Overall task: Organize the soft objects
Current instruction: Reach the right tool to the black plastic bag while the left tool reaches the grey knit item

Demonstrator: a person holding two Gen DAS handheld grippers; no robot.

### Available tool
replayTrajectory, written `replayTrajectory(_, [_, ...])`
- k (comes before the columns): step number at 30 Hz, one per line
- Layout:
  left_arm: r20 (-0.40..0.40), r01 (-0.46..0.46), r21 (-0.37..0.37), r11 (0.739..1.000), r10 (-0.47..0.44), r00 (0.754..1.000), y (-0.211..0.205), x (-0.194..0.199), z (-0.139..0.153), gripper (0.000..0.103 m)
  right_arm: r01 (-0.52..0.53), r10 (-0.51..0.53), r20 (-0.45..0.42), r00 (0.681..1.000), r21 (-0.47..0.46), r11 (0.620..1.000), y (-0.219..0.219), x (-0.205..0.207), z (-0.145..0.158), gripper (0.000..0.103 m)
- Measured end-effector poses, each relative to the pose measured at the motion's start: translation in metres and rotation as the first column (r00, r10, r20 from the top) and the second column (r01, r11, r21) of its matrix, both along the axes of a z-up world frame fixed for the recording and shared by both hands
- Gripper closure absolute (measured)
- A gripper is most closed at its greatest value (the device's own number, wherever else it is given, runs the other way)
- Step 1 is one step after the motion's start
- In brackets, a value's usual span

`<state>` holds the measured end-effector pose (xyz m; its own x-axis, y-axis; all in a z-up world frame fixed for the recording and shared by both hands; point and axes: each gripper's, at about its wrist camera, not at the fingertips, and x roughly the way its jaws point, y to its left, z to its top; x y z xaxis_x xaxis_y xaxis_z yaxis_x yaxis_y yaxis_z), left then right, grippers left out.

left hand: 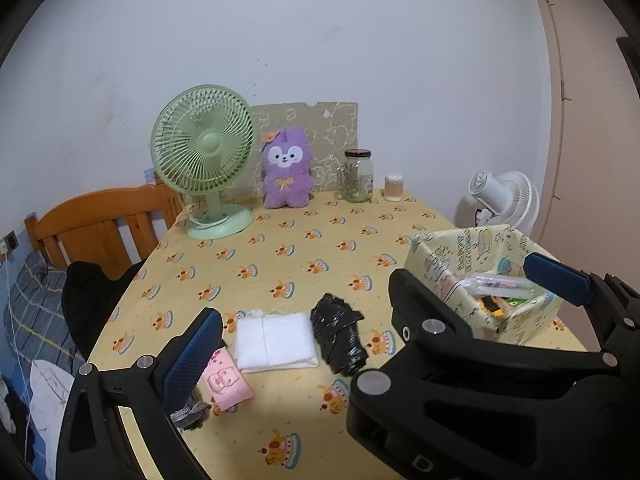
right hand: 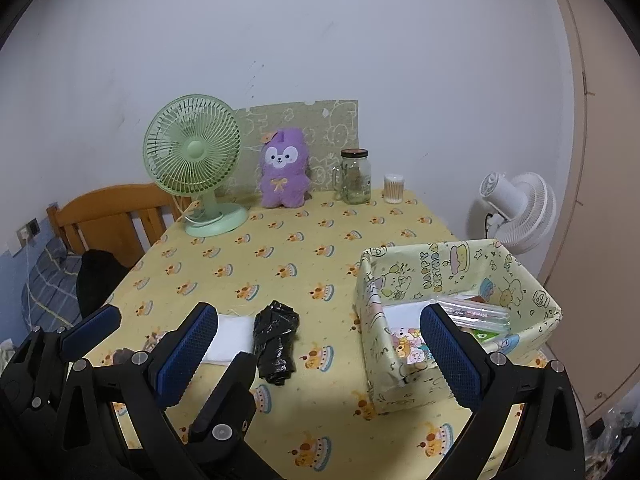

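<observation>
Near the front of the yellow-clothed table (left hand: 280, 248) lie a folded white cloth (left hand: 276, 340), a crumpled black plastic bag (left hand: 340, 332), a pink packet with a pig print (left hand: 226, 380) and a grey knitted piece (left hand: 190, 414). My left gripper (left hand: 320, 320) hangs open above them, holding nothing, and the right tool hides its right finger. My right gripper (right hand: 320, 316) is open and empty between the black bag (right hand: 276, 340) and the paper-wrapped box (right hand: 460, 264). The box holds packets and a clear sleeve. The two tools overlap side by side. A purple plush (right hand: 282, 168) sits at the back.
At the back stand a green desk fan (left hand: 204, 160), a glass jar (left hand: 358, 176) and a cotton-swab tub (left hand: 393, 188). A white fan (right hand: 516, 208) stands beyond the right edge. On the left are a wooden chair (left hand: 104, 220) with a black garment (left hand: 92, 300) and a bed.
</observation>
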<state>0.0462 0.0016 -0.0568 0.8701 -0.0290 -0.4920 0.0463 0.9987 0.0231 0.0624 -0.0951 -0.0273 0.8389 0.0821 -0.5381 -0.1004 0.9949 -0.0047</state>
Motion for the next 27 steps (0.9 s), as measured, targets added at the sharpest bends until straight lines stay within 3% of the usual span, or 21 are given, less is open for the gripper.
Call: replayTrajectory(27, [-0.118, -0.170, -0.003, 0.985, 0.169, 0.979, 0.071, 0.007, -0.058, 0.009, -0.136, 0.135, -0.160, 0.978, 0.000, 0.991, 0.069, 0.025, -0.063, 0.007])
